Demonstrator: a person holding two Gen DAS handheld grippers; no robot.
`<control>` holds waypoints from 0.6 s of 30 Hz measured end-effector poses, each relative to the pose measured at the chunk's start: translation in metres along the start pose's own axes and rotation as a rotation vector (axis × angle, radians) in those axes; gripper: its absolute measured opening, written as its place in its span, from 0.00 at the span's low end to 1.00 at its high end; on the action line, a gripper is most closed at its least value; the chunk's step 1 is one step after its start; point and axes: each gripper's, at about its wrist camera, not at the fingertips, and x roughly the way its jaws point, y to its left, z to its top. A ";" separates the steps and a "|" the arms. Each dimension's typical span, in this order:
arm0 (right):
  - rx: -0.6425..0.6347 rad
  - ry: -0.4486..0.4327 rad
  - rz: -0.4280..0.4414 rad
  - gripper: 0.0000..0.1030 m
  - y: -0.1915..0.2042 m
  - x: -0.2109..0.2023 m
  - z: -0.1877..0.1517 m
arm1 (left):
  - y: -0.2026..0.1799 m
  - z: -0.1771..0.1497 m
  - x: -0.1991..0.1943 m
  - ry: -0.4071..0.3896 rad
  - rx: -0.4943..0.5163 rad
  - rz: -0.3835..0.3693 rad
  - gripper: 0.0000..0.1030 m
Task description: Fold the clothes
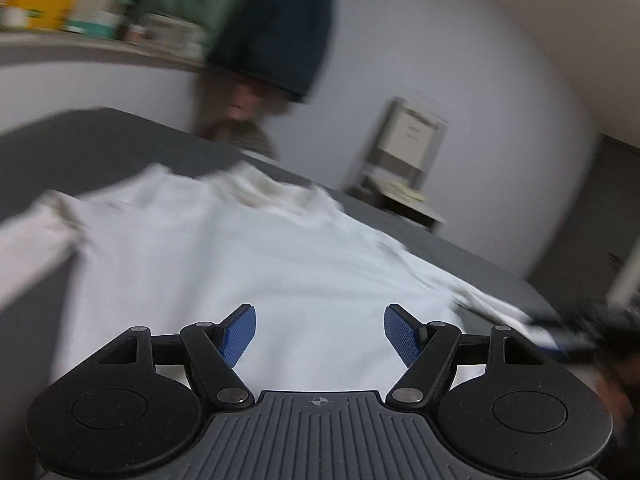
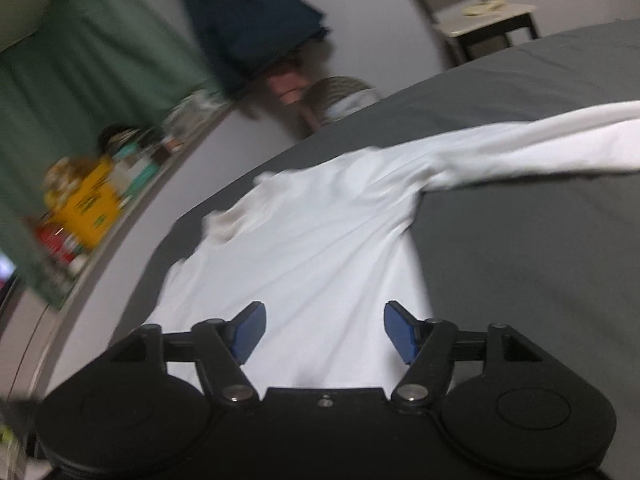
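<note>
A white long-sleeved shirt (image 1: 256,264) lies spread flat on a dark grey bed sheet (image 1: 60,148), collar at the far end and sleeves stretched out to both sides. My left gripper (image 1: 320,332) is open and empty, above the shirt's lower body. In the right wrist view the shirt (image 2: 312,248) lies the same way, one sleeve (image 2: 540,148) reaching right across the sheet (image 2: 540,280). My right gripper (image 2: 324,332) is open and empty above the shirt's hem. Both views are blurred.
A wall shelf with a yellow box (image 2: 90,204) and bottles runs along the far side. Green (image 2: 80,80) and dark blue (image 2: 248,20) garments hang above it. A chair (image 1: 404,160) stands past the bed by the wall.
</note>
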 end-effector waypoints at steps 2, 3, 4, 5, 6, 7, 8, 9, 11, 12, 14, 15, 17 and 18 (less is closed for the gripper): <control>-0.016 0.007 0.041 0.64 0.016 -0.006 -0.019 | 0.012 0.016 -0.018 -0.042 -0.013 0.056 0.70; -0.024 0.011 0.061 0.65 0.025 -0.009 -0.029 | 0.020 0.024 -0.031 -0.071 -0.022 0.092 0.70; -0.026 0.020 0.082 0.65 0.032 -0.010 -0.037 | 0.030 0.031 -0.044 -0.093 -0.037 0.142 0.70; -0.023 0.034 0.102 0.65 0.038 -0.010 -0.045 | 0.040 0.037 -0.059 -0.109 -0.054 0.196 0.70; -0.026 0.056 0.115 0.65 0.044 -0.009 -0.050 | 0.051 0.040 -0.075 -0.128 -0.071 0.249 0.70; -0.034 0.085 0.124 0.65 0.052 -0.007 -0.055 | 0.064 0.041 -0.093 -0.150 -0.086 0.300 0.71; -0.049 0.112 0.135 0.65 0.060 -0.005 -0.058 | 0.077 0.039 -0.109 -0.166 -0.104 0.362 0.74; -0.072 0.133 0.151 0.65 0.068 -0.003 -0.061 | 0.092 0.037 -0.125 -0.178 -0.127 0.433 0.79; -0.116 0.153 0.187 0.65 0.085 -0.001 -0.064 | 0.118 0.025 -0.153 -0.197 -0.185 0.589 0.89; -0.128 0.155 0.208 0.65 0.093 -0.001 -0.066 | 0.131 0.017 -0.166 -0.208 -0.221 0.660 0.89; -0.132 0.156 0.264 0.67 0.106 0.002 -0.068 | 0.151 0.002 -0.185 -0.230 -0.295 0.752 0.89; -0.139 0.151 0.295 0.68 0.111 0.004 -0.069 | 0.159 -0.005 -0.192 -0.236 -0.332 0.775 0.89; -0.183 0.138 0.349 0.73 0.117 0.009 -0.075 | 0.176 -0.017 -0.204 -0.248 -0.408 0.817 0.89; -0.215 0.138 0.369 0.73 0.118 0.013 -0.080 | 0.184 -0.021 -0.208 -0.252 -0.447 0.833 0.89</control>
